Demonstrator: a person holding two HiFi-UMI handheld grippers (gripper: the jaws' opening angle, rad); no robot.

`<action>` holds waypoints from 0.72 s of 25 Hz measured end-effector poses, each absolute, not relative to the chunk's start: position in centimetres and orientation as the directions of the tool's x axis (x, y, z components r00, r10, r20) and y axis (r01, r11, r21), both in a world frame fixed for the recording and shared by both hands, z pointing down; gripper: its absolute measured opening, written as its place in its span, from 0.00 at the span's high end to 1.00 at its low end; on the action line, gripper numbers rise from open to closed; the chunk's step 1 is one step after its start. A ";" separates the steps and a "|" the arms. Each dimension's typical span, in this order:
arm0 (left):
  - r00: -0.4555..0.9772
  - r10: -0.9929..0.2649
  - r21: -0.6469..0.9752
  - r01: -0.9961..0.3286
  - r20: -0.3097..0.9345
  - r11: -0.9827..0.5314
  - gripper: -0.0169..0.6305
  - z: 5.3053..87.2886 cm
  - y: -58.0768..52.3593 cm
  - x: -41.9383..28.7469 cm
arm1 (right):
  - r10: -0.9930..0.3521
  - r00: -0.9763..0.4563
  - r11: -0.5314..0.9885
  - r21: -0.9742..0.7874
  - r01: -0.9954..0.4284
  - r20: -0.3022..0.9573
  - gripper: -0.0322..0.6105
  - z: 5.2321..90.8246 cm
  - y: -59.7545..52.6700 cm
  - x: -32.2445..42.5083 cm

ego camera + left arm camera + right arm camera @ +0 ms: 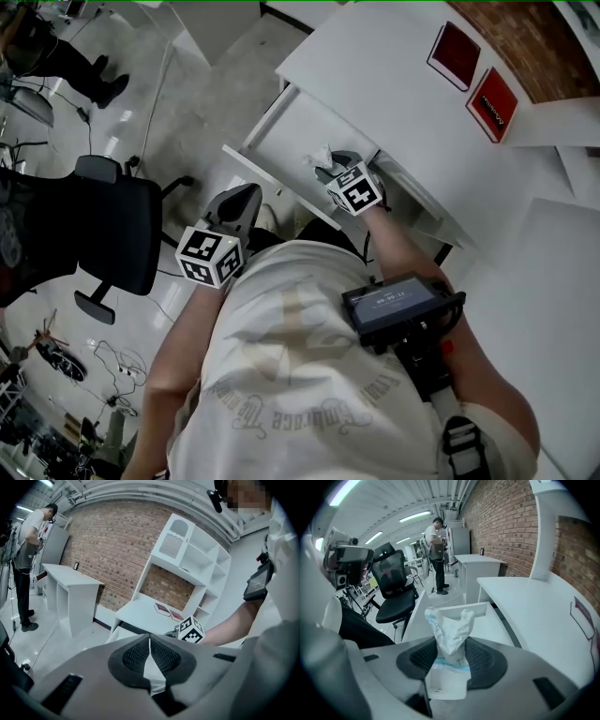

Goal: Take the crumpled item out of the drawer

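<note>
Right gripper (450, 651) held forward on the outstretched right forearm (396, 246). Its jaws are clamped on the crumpled item (449, 627), which sticks up past the pads. Left gripper (150, 644) held close in front of the torso with the left arm (173, 361) bent, jaws closed tip to tip, nothing between them.

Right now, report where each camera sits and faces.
Head view: on the head, steeply down at the open drawer; torso, left gripper, right gripper show.
Left gripper view: along its shut jaws toward the desk; right forearm shows.
Right gripper view: along jaws shut on the crumpled item, drawer beyond.
Shared: head and right views show that item.
</note>
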State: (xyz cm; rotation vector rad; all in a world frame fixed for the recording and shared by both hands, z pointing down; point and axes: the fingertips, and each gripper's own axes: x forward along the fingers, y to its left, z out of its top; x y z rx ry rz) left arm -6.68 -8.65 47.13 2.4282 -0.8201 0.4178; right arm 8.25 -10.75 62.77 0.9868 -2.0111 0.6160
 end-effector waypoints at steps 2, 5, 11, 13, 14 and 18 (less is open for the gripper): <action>0.773 -0.457 0.390 -0.623 0.439 -0.679 0.93 47.0 -8.8 -6.5 | -0.439 -0.386 0.573 -0.078 -0.816 0.811 0.64 62.0 -10.8 8.1; 0.789 -0.441 0.387 -0.601 0.428 -0.699 0.93 46.8 -9.3 -5.9 | -0.461 -0.387 0.558 -0.079 -0.826 0.798 0.64 61.0 -10.8 8.3; 0.814 -0.408 0.382 -0.562 0.414 -0.734 0.93 46.4 -9.7 -4.8 | -0.489 -0.392 0.540 -0.082 -0.837 0.779 0.65 59.4 -10.7 8.3; 0.819 -0.399 0.382 -0.553 0.412 -0.741 0.93 46.3 -9.7 -4.6 | -0.499 -0.395 0.534 -0.085 -0.842 0.771 0.65 58.8 -10.6 8.5; 0.822 -0.395 0.381 -0.548 0.410 -0.745 0.93 46.2 -9.9 -4.5 | -0.506 -0.395 0.528 -0.086 -0.845 0.767 0.65 58.4 -10.6 8.5; 0.833 -0.380 0.374 -0.528 0.403 -0.762 0.93 45.9 -10.5 -4.0 | -0.538 -0.398 0.504 -0.095 -0.859 0.743 0.65 57.0 -11.2 8.7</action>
